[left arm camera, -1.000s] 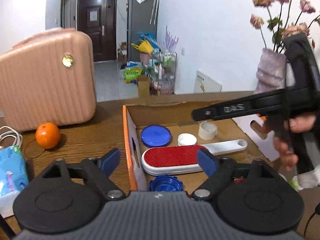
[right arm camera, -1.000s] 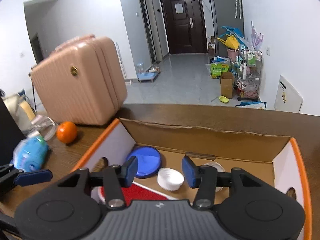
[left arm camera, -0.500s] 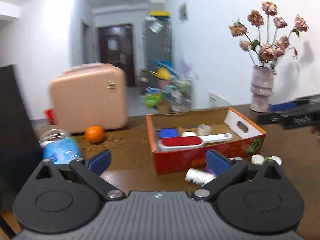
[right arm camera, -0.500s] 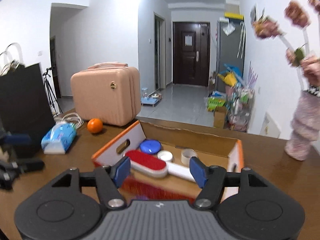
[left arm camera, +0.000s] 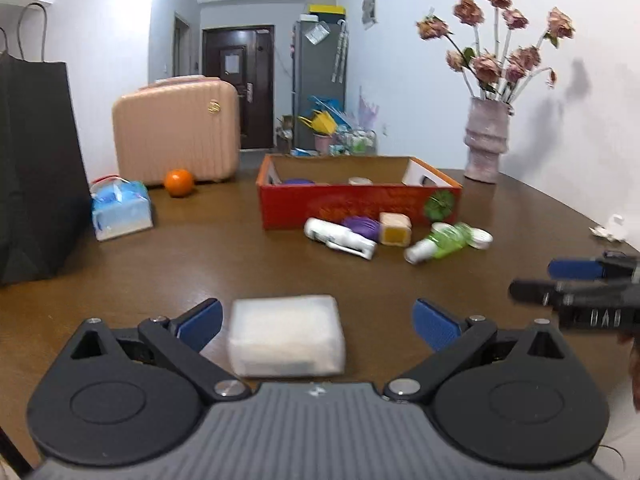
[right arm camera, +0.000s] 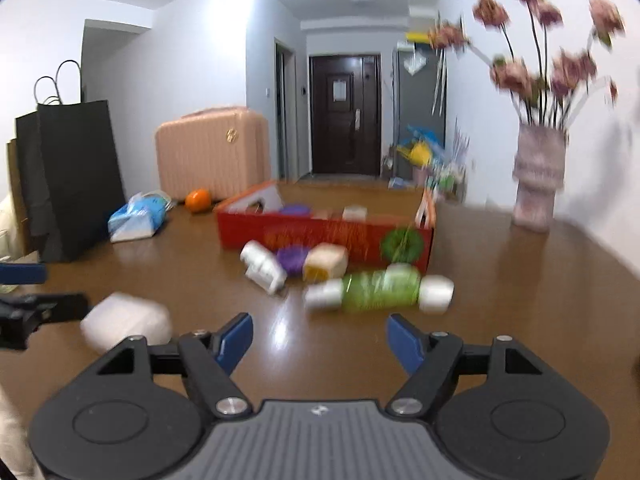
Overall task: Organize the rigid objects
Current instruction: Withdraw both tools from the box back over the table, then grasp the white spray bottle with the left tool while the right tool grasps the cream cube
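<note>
Left gripper (left arm camera: pixel 316 326) has its blue-padded jaws spread fully apart, nothing clamped; a white rounded-rectangular plastic box (left arm camera: pixel 286 336) lies on the dark brown wooden table (left arm camera: pixel 200 264) between the fingers, closer to the left pad, not touched by either as far as the left wrist view shows. Right gripper (right arm camera: pixel 320 340) has its jaws opening, apart, nothing between them, only bare table. Same white box sits just left of the right gripper's left finger in the right wrist view, blurred. Ahead of both tools, well apart: red cardboard box with orange rim and white inner walls (left arm camera: pixel 360 204), open top, holding a purple round lid (left arm camera: pixel 298 181) and a roll of tape (left arm camera: pixel 360 180); the rest of its contents are hidden by the front wall. Just in front of that box, lying on the table: white plastic bottle on its side (left arm camera: pixel 340 238), purple ridged cap (left arm camera: pixel 362 226), beige cube-shaped container with yellow face (left arm camera: pixel 395 229), green clear bottle with white cap on its side (left arm camera: pixel 444 240), white round lid (left arm camera: pixel 480 238) touching it on the right. Far left of the tools: black paper bag (left arm camera: pixel 36 168), blue tissue pack (left arm camera: pixel 120 210), orange fruit (left arm camera: pixel 179 182), pink ribbed hard case (left arm camera: pixel 176 132). Far right ahead: pinkish vase with dried roses (left arm camera: pixel 486 144). Right gripper's fingers show at the right edge of the left wrist view, blurred.
</note>
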Demonstrator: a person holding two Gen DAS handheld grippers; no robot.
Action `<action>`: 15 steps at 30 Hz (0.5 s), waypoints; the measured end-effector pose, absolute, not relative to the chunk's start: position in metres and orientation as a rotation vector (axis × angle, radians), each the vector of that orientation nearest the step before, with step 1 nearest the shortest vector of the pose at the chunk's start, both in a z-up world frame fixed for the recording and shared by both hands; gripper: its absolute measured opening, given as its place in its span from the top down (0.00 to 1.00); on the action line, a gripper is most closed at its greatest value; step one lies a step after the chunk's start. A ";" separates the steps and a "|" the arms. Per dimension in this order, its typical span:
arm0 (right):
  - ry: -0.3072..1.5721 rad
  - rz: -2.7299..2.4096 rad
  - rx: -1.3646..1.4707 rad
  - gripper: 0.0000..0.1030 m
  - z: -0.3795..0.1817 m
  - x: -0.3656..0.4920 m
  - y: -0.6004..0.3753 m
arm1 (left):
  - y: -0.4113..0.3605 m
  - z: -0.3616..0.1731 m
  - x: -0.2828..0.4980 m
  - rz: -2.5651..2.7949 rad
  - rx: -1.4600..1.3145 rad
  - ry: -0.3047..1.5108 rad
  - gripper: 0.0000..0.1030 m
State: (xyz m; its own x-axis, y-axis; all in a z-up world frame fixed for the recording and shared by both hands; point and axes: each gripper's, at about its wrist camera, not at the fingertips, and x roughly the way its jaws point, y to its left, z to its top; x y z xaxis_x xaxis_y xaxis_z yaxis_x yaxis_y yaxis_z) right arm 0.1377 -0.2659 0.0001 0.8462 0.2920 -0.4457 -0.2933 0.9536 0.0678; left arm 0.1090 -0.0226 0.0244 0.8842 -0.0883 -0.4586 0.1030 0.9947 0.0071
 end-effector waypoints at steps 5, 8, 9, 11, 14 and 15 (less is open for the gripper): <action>0.448 0.270 0.001 0.29 -0.007 0.114 -0.284 | -0.046 0.022 0.111 -0.119 0.071 0.487 0.00; 0.442 0.246 0.051 0.29 -0.008 0.114 -0.304 | -0.061 0.019 0.119 -0.124 0.087 0.501 0.00; 0.444 0.236 0.061 0.29 -0.009 0.116 -0.309 | -0.064 0.018 0.122 -0.122 0.095 0.505 0.00; 0.452 0.226 0.077 0.29 -0.014 0.120 -0.318 | -0.069 0.014 0.131 -0.114 0.108 0.518 0.00; 0.466 0.227 0.102 0.30 -0.022 0.131 -0.327 | -0.070 0.015 0.151 -0.117 0.081 0.541 0.00; 0.473 0.231 0.110 0.30 -0.023 0.136 -0.329 | -0.068 0.017 0.160 -0.127 0.054 0.553 0.00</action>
State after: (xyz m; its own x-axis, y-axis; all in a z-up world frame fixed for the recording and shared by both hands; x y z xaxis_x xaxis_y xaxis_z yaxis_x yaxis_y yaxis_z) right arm 0.1356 -0.3293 -0.0233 0.8647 0.2450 -0.4385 -0.1941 0.9681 0.1582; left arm 0.1599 -0.0680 0.0167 0.8432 -0.1054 -0.5272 0.1343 0.9908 0.0167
